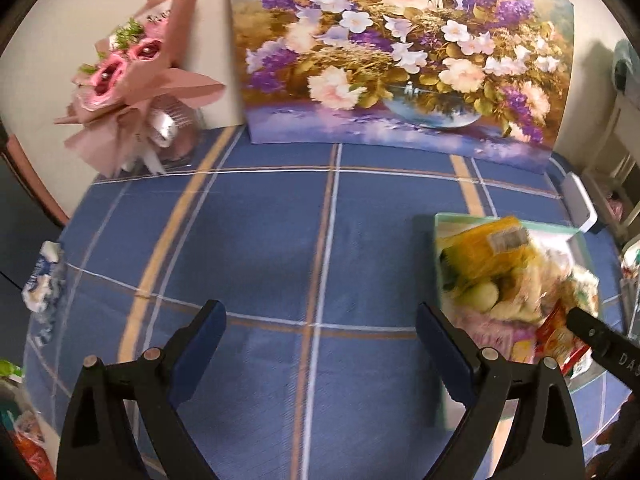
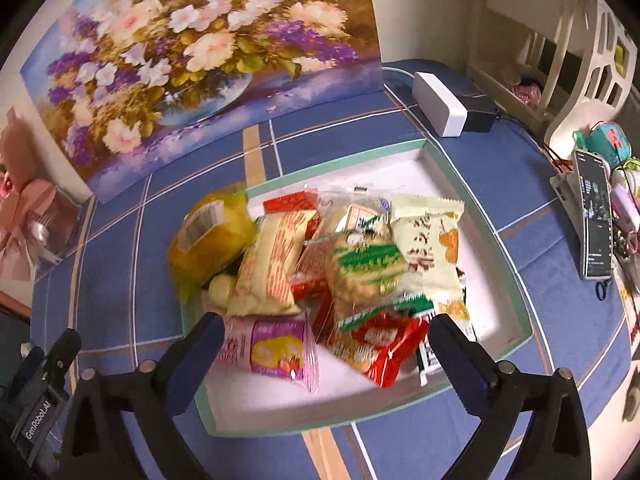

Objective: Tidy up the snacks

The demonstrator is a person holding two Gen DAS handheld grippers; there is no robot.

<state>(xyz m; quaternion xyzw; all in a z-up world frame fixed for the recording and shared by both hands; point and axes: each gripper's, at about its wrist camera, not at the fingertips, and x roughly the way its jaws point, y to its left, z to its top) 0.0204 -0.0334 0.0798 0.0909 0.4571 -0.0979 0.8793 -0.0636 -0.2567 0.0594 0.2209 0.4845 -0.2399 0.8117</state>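
Note:
A shallow white box with a pale green rim (image 2: 480, 216) lies on the blue checked tablecloth and holds a heap of snack packets. In it are a yellow bag (image 2: 208, 236), a cream and red striped packet (image 2: 276, 264), a green and white cracker packet (image 2: 368, 268), a pale packet with an orange print (image 2: 432, 248), a pink packet (image 2: 276, 348) and a red packet (image 2: 384, 344). My right gripper (image 2: 326, 340) hangs open just above the pink and red packets, holding nothing. My left gripper (image 1: 320, 332) is open over bare cloth, left of the box (image 1: 440, 224).
A flower painting (image 1: 400, 60) leans on the wall at the back, with a pink bouquet (image 1: 136, 80) to its left. A white block (image 2: 440, 104), a phone on a stand (image 2: 596, 212) and a white chair (image 2: 560, 40) are on the right. A blue and white packet (image 1: 40, 280) lies at the table's left edge.

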